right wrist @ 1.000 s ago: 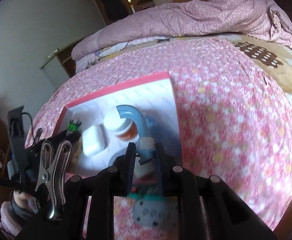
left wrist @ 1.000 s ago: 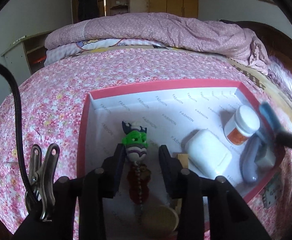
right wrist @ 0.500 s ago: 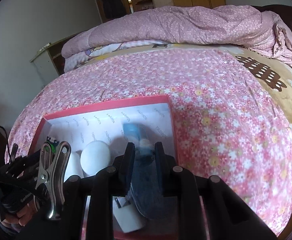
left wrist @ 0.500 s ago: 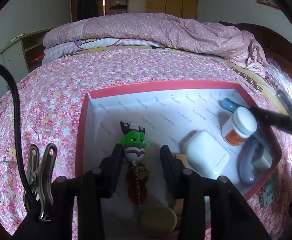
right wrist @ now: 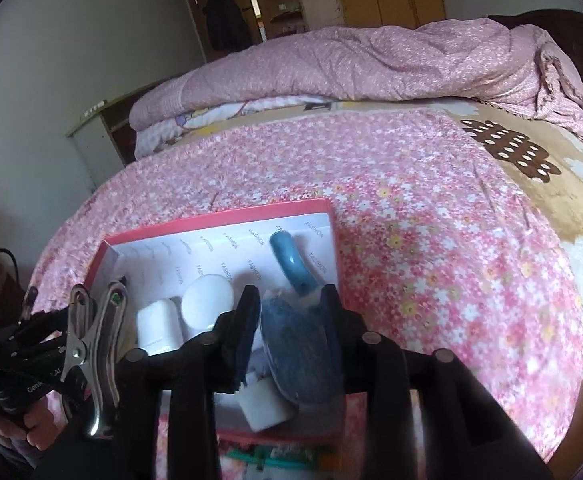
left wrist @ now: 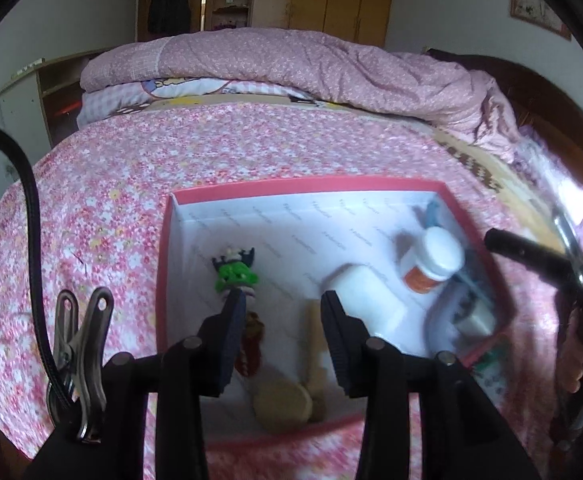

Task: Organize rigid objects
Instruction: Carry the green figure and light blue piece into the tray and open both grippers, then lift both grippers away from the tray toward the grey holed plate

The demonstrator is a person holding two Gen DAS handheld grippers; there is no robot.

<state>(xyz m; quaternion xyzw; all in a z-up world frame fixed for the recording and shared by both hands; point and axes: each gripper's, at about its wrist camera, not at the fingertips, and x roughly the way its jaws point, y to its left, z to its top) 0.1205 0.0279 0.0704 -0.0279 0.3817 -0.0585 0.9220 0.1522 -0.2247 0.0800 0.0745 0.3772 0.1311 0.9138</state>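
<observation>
Box: we hover over the red-rimmed box (left wrist: pixel 163 264) with the white "FASHION" lining, flat on the flowered pink bedspread (left wrist: pixel 103 208) of the bed.
Left gripper: our left gripper (left wrist: pixel 283 320) hangs above the near end of the box, fingers (left wrist: pixel 233 328) parted, nothing pinched between them.
Under the left gripper: the green-headed keychain figure (left wrist: pixel 235 276) lies just past our left finger tip, its red charm (left wrist: pixel 251 348) trailing toward us; a tan round disc (left wrist: pixel 283 402) sits by the near wall, beside a pale wooden stick that is too blurred for us to name.
Right gripper: our right gripper (right wrist: pixel 291 316) is over the right end of the box – its fingers (right wrist: pixel 247 332) have just been opening.
Between the right fingers: the grey-blue head of the brush (right wrist: pixel 299 352) is framed there; it lies down in the box with a gap showing at our left finger, so we call it let go.
Brush handle: the teal curved handle (right wrist: pixel 289 260) runs away from us along the right wall.
Neighbours: the white-capped bottle (left wrist: pixel 431 260) with the orange label stands left of the brush – next to it the white rounded case (left wrist: pixel 367 300), and a white adapter block (right wrist: pixel 265 404) lies at the near corner, partly under the brush head.
Outside the box: a colourful flat packet (right wrist: pixel 279 460) lies on the bedspread against the near wall.
Far end: a rolled pink quilt (left wrist: pixel 311 64) lies across the head of the bed.
</observation>
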